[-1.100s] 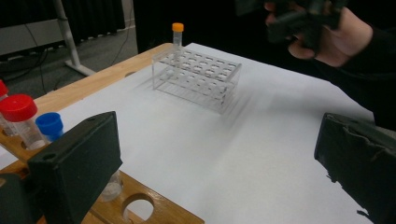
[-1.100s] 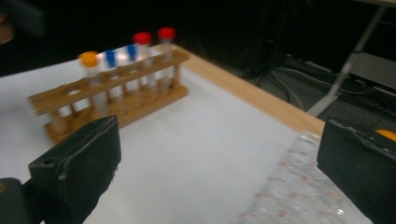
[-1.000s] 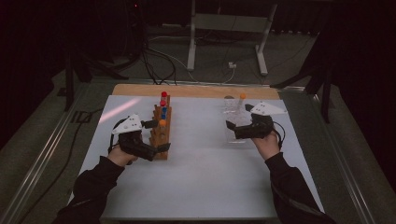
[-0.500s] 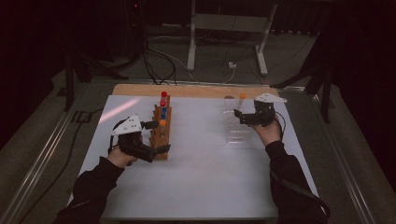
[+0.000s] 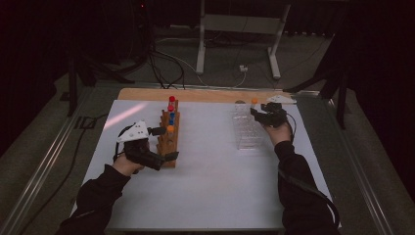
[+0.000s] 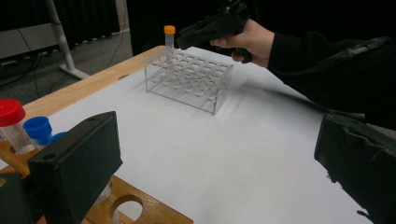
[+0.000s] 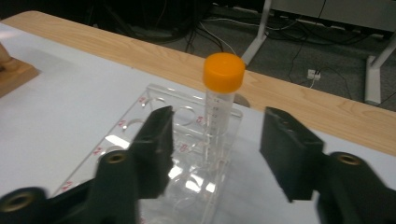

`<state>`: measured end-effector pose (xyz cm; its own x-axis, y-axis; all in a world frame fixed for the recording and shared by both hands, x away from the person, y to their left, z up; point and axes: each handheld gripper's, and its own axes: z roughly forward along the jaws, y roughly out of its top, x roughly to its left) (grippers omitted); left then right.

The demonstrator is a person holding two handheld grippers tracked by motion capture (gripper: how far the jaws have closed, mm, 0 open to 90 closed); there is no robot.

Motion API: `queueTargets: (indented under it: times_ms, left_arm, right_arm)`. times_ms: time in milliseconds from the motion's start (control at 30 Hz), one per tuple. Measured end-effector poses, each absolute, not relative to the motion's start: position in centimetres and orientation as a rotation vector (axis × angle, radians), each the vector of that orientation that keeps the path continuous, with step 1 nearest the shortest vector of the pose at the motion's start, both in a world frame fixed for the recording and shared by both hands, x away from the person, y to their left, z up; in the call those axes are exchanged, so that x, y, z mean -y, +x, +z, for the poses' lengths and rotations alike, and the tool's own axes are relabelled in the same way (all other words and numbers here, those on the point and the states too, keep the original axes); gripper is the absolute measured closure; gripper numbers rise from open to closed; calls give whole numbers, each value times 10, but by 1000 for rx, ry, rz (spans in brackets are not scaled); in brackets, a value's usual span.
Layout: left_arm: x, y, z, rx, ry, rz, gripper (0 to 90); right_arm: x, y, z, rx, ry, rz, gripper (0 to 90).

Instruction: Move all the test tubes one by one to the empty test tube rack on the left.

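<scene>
The orange-capped tube (image 7: 223, 100) stands upright in a hole at the far corner of the clear plastic rack (image 5: 246, 132), on the right part of the white table (image 5: 210, 196). Starting at the left, the left gripper (image 5: 161, 143) has its jaws wide apart, one on each end of the wooden rack (image 5: 169, 142), and it is hard to tell whether they touch the wood. That wooden rack holds more tubes, with a red cap (image 6: 10, 112) and a blue cap (image 6: 38, 127) seen close by in the left gripper view. Farther right, well apart from it, stands the clear rack. At its far end the right gripper (image 7: 215, 147) points at the orange-capped tube. Its jaws have just been closing, but gaps show on both sides and the pads do not press on the tube, which stands just beyond them.
</scene>
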<state>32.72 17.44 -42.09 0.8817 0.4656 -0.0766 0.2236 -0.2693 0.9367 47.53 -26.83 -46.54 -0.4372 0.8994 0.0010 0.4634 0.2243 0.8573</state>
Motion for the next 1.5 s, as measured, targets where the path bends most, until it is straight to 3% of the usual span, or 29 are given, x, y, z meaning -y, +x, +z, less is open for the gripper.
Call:
queueTargets:
  times_ms: [200, 667, 967, 1500]
  left_arm:
    - [-174, 328, -422, -514, 1860, 247, 14]
    - [-175, 329, -425, -520, 1866, 244, 14]
    - [-175, 329, -425, -519, 1868, 244, 14]
    - [-172, 326, -420, -492, 1864, 236, 14]
  right_arm:
    - [266, 486, -468, -2027, 1249, 1118, 593]
    - [262, 494, -470, -2021, 1220, 1107, 735]
    - [262, 493, -460, -2014, 1220, 1127, 750]
    - [259, 472, -406, -1984, 1102, 1213, 751]
